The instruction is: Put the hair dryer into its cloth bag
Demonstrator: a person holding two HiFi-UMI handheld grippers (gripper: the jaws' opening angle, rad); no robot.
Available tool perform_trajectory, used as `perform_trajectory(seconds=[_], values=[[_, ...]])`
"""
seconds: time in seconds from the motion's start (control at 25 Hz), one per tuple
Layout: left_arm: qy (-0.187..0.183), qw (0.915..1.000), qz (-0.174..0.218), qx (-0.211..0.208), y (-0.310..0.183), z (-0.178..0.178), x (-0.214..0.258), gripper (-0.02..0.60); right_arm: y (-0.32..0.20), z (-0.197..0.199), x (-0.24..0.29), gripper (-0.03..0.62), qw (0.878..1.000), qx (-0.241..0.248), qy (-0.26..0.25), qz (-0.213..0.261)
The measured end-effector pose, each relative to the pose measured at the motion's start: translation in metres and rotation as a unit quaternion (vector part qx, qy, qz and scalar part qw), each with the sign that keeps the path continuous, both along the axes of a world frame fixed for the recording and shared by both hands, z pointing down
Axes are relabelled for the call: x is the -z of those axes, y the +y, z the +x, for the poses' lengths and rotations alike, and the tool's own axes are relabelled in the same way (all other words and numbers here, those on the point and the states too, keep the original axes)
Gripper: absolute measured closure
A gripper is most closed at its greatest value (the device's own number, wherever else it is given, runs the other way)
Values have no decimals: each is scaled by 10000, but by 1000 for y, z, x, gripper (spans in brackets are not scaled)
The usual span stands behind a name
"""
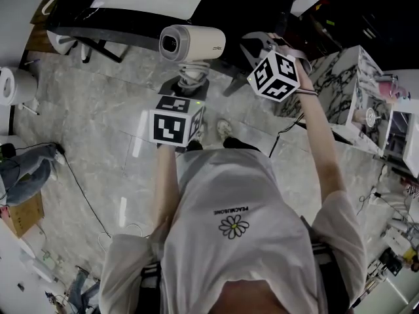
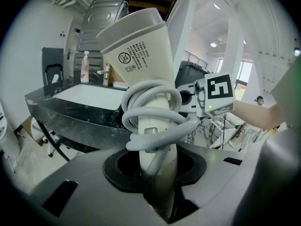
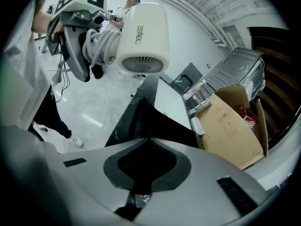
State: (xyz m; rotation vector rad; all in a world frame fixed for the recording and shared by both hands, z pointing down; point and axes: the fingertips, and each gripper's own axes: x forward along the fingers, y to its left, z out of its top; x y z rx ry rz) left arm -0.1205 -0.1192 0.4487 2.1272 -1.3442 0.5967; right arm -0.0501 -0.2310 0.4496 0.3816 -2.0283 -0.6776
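Head view: you've got the hair dryer [image 1: 193, 42] up at top centre, over a marble floor [image 1: 91, 142], with a black counter [image 1: 85, 21] behind.

Left gripper view: the left gripper [image 2: 157, 173] fingers clamp its handle, cord wrapped round.

Right gripper view: the right gripper [image 3: 141, 168] fingers are closed on dark fabric, probably the cloth bag [image 3: 160, 121]. Bagging hasn't started; next you'd need the bag's mouth open.
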Motion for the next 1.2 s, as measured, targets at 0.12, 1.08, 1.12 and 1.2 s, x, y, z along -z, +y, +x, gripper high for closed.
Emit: perform_trajectory(seconds=[0.12,1.08,1.12,1.2], values=[[322,9991,-165,-210,2,14,-3,449,-7,0,14,577,9997,-66,-209,107],[2875,8948,-2633,-2176,2,102,-45,449,-13,6,61,577,9919,-225,-1085,625],[2892,8917,-2696,-2205,1,103,-45,449,-13,7,62,577,9913,-244,-1141,615],[2910,8862,-2813,-2253,0,105,-46,449,-15,7,64,577,9900,-283,-1239,609]])
